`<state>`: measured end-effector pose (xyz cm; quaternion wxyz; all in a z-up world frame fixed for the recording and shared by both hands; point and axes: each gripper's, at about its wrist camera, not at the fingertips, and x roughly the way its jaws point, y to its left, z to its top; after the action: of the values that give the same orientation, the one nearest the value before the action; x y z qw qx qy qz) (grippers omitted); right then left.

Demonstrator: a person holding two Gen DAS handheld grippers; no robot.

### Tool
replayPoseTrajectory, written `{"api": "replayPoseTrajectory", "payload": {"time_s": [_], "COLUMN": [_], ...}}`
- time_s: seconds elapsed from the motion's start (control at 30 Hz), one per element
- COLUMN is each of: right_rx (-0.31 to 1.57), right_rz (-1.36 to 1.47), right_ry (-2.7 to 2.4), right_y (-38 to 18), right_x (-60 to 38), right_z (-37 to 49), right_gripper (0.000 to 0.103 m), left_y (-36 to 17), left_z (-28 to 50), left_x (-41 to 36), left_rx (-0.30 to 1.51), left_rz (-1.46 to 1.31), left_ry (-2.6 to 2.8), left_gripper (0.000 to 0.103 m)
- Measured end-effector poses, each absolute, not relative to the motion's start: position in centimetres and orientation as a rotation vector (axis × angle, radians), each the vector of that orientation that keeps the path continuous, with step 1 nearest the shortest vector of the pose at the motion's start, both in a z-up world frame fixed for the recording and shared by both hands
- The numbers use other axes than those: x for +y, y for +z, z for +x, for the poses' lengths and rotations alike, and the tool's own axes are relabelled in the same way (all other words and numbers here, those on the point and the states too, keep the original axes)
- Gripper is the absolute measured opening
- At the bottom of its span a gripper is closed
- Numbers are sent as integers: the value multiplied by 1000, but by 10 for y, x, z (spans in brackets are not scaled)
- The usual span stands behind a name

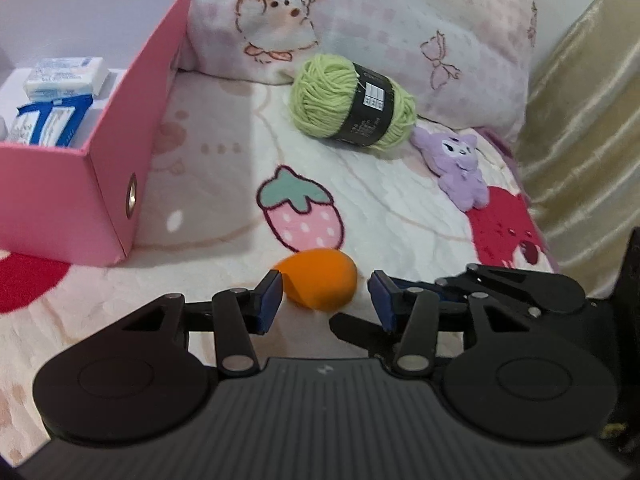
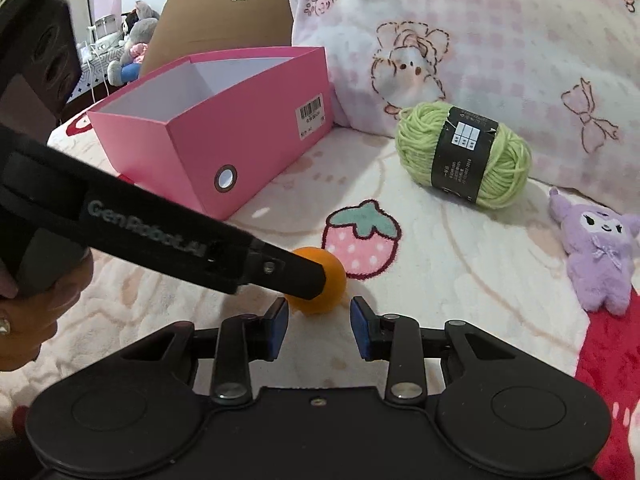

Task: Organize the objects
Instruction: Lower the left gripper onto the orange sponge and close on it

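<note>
An orange egg-shaped sponge (image 1: pixel 320 278) lies on the blanket just ahead of my open left gripper (image 1: pixel 326 294), between its blue pads. It also shows in the right wrist view (image 2: pixel 330 276), partly behind the left gripper's finger (image 2: pixel 280 270). My right gripper (image 2: pixel 319 326) is open and empty, just short of the sponge. A pink box (image 1: pixel 108 168) stands to the left, with small packets (image 1: pixel 66 74) inside; it also shows in the right wrist view (image 2: pixel 240 128). A green yarn ball (image 1: pixel 352 100) (image 2: pixel 464 154) and a purple plush (image 1: pixel 460 166) (image 2: pixel 596 248) lie further back.
A patterned pillow (image 1: pixel 360 12) (image 2: pixel 480 40) leans behind the yarn. A gold curtain (image 1: pixel 580 120) hangs at the right. A cardboard box (image 2: pixel 216 20) stands behind the pink box. The blanket (image 1: pixel 224 152) has strawberry prints.
</note>
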<state>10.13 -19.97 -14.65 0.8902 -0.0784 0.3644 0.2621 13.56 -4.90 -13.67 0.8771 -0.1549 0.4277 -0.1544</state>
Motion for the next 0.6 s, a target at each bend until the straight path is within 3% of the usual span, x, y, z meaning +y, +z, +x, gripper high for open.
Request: {"api": "replayPoseTrajectory", "payload": {"time_s": [0.37, 0.5, 0.6], "right_rx": [789, 794, 810], "right_rz": [-121, -44, -64], "right_ry": [510, 506, 511], "right_y": [-162, -162, -161], "right_x": [-195, -201, -196], "right_z": [114, 119, 119], "right_gripper": [47, 68, 73], "left_y": [-159, -162, -159], "left_z": [149, 148, 148], "left_x": [-40, -43, -47], "left_rx": [954, 930, 904], "left_rz": [-436, -441, -389], "left_ry": [-356, -350, -345], "left_gripper": [54, 54, 57]}}
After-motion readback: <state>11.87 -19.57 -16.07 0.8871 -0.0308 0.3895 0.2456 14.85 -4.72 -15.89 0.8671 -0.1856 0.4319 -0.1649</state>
